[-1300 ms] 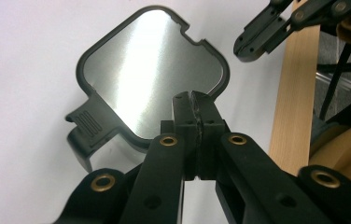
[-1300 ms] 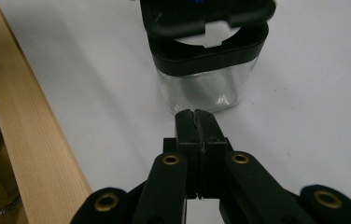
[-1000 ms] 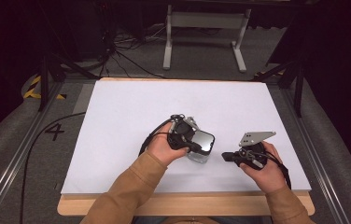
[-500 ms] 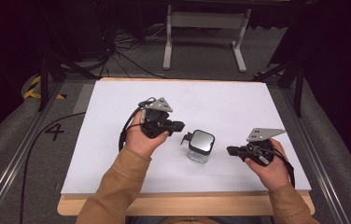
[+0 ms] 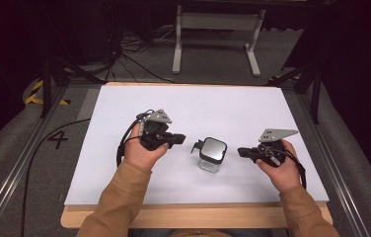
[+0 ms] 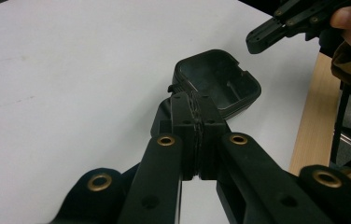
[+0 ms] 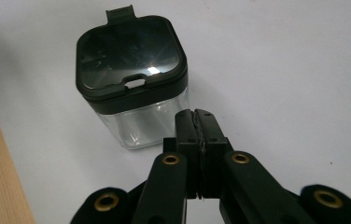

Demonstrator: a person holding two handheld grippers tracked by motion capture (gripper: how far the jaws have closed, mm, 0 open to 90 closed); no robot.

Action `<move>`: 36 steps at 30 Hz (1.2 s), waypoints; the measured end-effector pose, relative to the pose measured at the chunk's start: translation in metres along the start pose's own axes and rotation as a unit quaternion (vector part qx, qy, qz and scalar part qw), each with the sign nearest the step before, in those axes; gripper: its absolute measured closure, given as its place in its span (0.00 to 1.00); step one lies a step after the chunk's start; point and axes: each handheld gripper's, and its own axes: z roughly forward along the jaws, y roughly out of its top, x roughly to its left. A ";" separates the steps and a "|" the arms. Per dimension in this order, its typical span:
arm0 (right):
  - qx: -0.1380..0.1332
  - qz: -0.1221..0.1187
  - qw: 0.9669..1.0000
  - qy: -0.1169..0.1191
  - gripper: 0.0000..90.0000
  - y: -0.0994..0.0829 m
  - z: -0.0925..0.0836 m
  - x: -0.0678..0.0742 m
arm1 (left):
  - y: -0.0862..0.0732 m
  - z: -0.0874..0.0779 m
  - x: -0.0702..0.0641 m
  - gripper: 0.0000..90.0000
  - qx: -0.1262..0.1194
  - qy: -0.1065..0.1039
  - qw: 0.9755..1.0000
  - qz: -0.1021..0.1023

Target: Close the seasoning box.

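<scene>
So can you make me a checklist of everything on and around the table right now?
Surface: white sheet on a wooden table; bare apart from the box.
Job's things: small clear box with a black lid, standing upright between the two grippers; a tab sticks out at the lid's side.
Clutter: nothing seen.
Grippers: left gripper and right gripper both shut and empty, one on each side of the box, neither touching it.
Cables: a black cable runs along the floor at the left; more lie behind the table.
Surroundings: grey floor, white stand beyond the table.
</scene>
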 end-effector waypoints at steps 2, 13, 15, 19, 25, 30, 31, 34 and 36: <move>-0.001 0.002 1.000 0.003 1.00 0.000 0.004 -0.004 | -0.004 -0.001 0.000 0.99 -0.002 0.004 1.000 -0.003; 0.013 -0.014 1.000 0.017 1.00 0.005 0.039 -0.016 | -0.024 -0.015 0.001 1.00 0.001 0.020 0.999 -0.030; 0.013 -0.018 1.000 0.020 1.00 0.005 0.044 -0.019 | -0.026 -0.018 0.002 1.00 0.003 0.026 0.999 -0.031; 0.010 -0.023 0.999 0.025 1.00 0.003 0.050 -0.025 | -0.028 -0.019 0.001 1.00 0.005 0.029 0.999 -0.036; 0.012 -0.037 0.998 0.045 1.00 0.003 0.058 -0.025 | -0.029 -0.018 0.000 1.00 0.009 0.033 0.999 -0.030; 0.016 -0.049 0.998 0.044 1.00 0.004 0.059 -0.021 | -0.028 -0.017 -0.001 1.00 0.010 0.031 0.999 -0.032; 0.018 -0.053 0.997 0.045 1.00 0.003 0.058 -0.021 | -0.027 -0.016 0.000 1.00 0.014 0.028 0.999 -0.026; 0.023 -0.054 0.997 0.045 1.00 0.003 0.057 -0.020 | -0.027 -0.015 0.000 1.00 0.011 0.029 0.999 -0.028; 0.029 -0.051 0.997 0.044 1.00 0.003 0.056 -0.018 | -0.026 -0.015 0.000 1.00 0.013 0.027 0.999 -0.028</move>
